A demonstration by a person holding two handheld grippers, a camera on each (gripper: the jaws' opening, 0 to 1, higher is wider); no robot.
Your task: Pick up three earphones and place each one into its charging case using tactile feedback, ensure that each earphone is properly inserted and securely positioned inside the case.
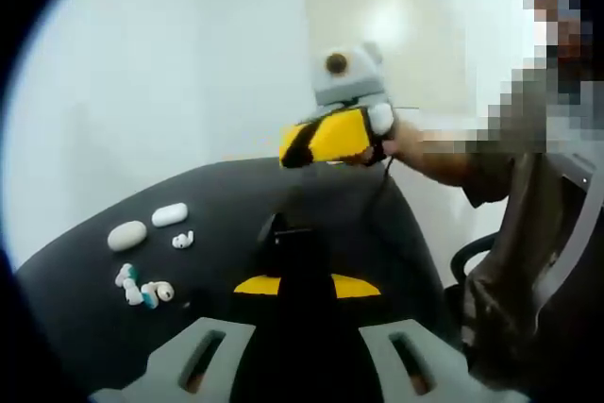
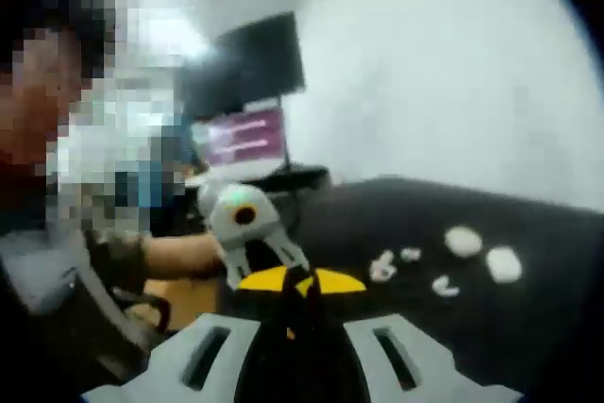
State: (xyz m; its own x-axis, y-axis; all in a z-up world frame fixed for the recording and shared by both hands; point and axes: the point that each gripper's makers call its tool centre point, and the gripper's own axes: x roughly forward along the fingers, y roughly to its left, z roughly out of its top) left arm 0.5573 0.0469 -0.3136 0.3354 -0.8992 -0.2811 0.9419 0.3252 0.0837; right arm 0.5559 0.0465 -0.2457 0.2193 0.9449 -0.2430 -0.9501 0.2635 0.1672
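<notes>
Both tools, left (image 1: pixel 300 282) and right (image 2: pixel 294 304), closed and empty; earphones (image 1: pixel 142 287) beside cases (image 1: pixel 126 235), lower left, none inserted.

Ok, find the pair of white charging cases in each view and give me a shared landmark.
Left gripper view: the cases lie left of centre on the dark table, behind the loose earphones.
Right gripper view: the cases lie at right on the table, beyond the earphones.
Shared landmark: the dark table's far edge against the white wall.
</notes>
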